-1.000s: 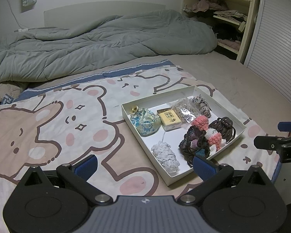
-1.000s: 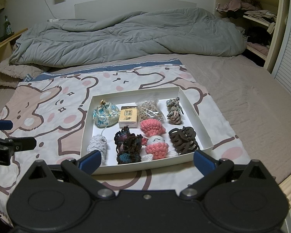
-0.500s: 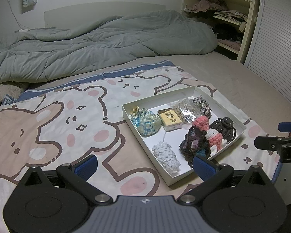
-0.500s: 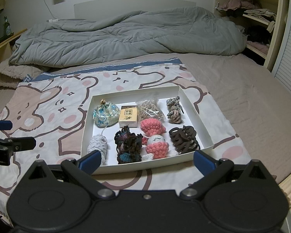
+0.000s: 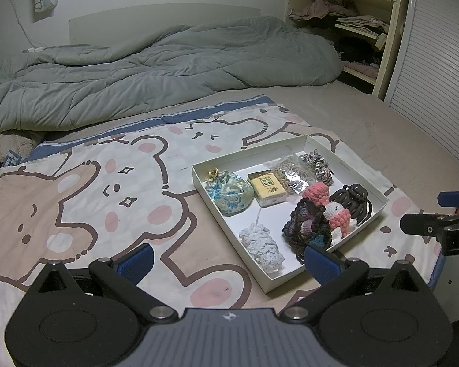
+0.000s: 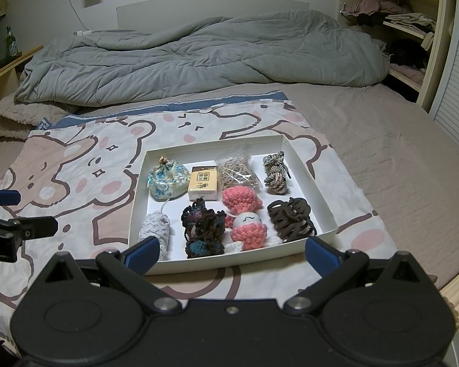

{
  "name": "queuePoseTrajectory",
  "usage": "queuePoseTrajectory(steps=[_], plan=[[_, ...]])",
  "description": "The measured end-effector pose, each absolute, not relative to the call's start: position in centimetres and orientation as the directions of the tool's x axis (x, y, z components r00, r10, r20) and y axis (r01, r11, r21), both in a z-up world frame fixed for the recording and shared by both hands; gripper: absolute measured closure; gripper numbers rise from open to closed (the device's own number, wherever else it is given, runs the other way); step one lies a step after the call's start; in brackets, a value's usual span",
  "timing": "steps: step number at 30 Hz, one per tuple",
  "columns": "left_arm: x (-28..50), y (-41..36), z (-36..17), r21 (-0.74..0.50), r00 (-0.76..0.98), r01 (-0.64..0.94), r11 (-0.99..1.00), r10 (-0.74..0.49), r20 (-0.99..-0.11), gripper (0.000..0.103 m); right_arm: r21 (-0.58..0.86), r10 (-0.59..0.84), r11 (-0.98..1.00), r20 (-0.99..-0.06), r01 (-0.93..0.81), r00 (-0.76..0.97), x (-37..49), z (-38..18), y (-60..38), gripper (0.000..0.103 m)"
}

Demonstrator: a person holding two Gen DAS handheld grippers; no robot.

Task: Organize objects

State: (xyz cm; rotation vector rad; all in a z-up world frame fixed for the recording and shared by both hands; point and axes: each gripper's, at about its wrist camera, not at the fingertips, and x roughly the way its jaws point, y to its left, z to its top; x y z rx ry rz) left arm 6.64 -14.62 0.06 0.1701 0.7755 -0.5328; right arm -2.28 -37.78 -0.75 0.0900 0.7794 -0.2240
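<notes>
A white shallow box (image 6: 306, 168) (image 5: 199, 180) lies on a bear-print blanket on the bed. In it lie a blue floral pouch (image 6: 166, 182), a yellow small box (image 6: 202, 183), a bag of rubber bands (image 6: 237, 172), a braided cord (image 6: 276, 174), a white crochet piece (image 6: 154, 232), a dark crochet piece (image 6: 203, 229), two pink crochet dolls (image 6: 244, 214) and brown hair ties (image 6: 290, 220). My left gripper (image 5: 228, 261) is open and empty, left of the box. My right gripper (image 6: 229, 253) is open and empty, at the box's near edge.
A rumpled grey duvet (image 6: 199, 58) covers the far half of the bed. The bear-print blanket (image 5: 91, 202) spreads left of the box. An open shelf with clothes (image 6: 407, 27) and a slatted door stand at the right. The bed's edge (image 6: 456, 287) is near right.
Both views have shifted very slightly; the box and its contents stay in place. Both grippers remain open.
</notes>
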Motion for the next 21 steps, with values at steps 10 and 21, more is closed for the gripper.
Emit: queuePoseTrajectory(steps=[10,21], plan=[[6.53,-14.73,-0.05,-0.045,0.590,0.517,0.855,-0.394,-0.704,0.000,0.000,-0.165,0.972,-0.706,0.233,0.689,-2.29,-0.78,-37.72,0.001],[6.59,-14.72,-0.13,-0.047,0.589,0.515,0.856,-0.393,-0.706,0.000,0.001,-0.165,0.972,-0.706,0.234,0.689,-2.32,-0.79,-37.64,0.001]])
